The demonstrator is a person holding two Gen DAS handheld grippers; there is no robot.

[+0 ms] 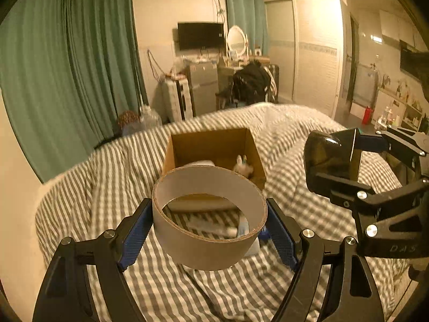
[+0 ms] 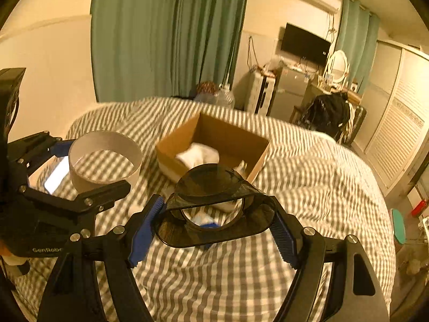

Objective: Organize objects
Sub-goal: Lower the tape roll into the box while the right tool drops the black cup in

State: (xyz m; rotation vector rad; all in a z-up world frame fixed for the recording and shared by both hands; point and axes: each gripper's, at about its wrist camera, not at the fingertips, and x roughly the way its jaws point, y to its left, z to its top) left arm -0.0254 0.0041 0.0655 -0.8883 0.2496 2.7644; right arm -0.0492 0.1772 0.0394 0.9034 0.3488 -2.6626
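Left gripper jaws clamped on cardboard ring, cardboard box at 12 o'clock on striped bed. Right gripper jaws clamped on dark plastic scoop. Box contents blurred: white cloth, small pale item unclear.

home bedroom | bed w/ striped duvet | wall TV | wardrobe | curtains
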